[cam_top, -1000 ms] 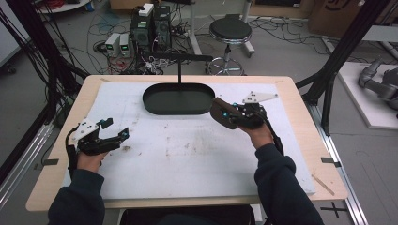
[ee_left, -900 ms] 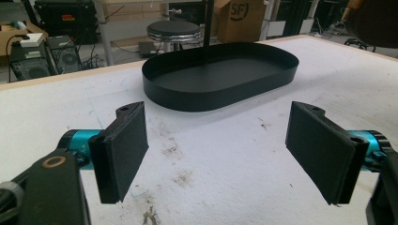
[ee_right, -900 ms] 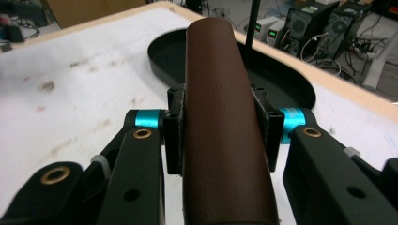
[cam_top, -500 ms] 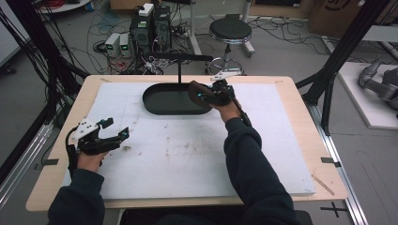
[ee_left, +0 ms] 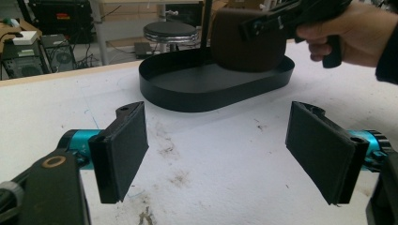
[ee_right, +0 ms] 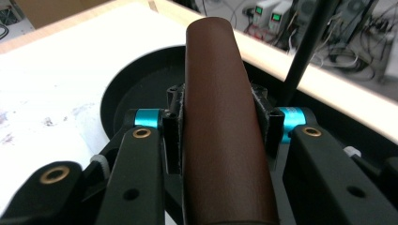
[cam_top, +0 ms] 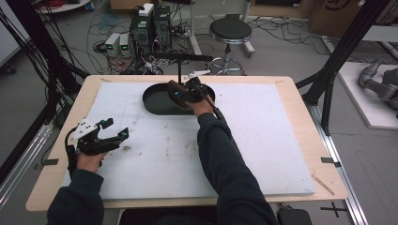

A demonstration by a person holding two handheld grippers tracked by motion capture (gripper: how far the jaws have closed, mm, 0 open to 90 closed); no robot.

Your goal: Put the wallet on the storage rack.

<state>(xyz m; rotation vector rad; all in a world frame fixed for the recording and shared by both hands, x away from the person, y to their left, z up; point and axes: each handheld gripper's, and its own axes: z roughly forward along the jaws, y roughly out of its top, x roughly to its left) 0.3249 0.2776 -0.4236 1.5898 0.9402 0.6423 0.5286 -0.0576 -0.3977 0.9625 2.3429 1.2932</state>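
Right gripper (cam_top: 180,93) has its jaws clenched on a brown cylinder (ee_right: 224,126), held over the black oval tray (cam_top: 152,104) at the far side of the surface (cam_top: 263,140). Left gripper (cam_top: 115,136) rests near the left edge, jaws released, nothing between them. Step looks like setting the cylinder into the tray: lower it clear of the black upright post (ee_right: 305,51), get it flat on the tray floor, then let go so it won't roll.
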